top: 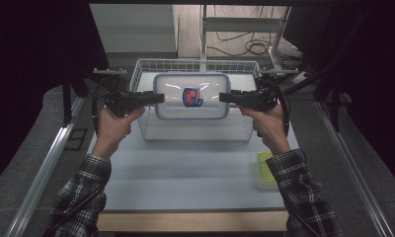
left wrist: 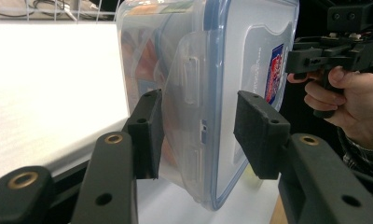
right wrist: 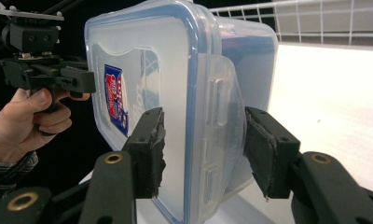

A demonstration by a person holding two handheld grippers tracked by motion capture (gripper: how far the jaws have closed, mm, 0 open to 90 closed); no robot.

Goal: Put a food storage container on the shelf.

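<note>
At far left of the high view, dark floor and a metal rail [top: 47, 163], details lost in shadow. Next, left gripper [top: 158, 98], clamped on the left end of the clear lidded container [top: 191, 96], pads pressing lid and underside in the left gripper view. At centre, container held level above the white wire basket [top: 146, 66], clear of its floor; red-and-blue label [top: 192, 97] too small to read; contents blurred behind cloudy plastic. Further right, right gripper [top: 224, 97], likewise closed on the container's right end. Near the table's right edge, yellow-green lidded box [top: 265, 168], partly hidden behind the plaid sleeve [top: 304, 192].
</note>
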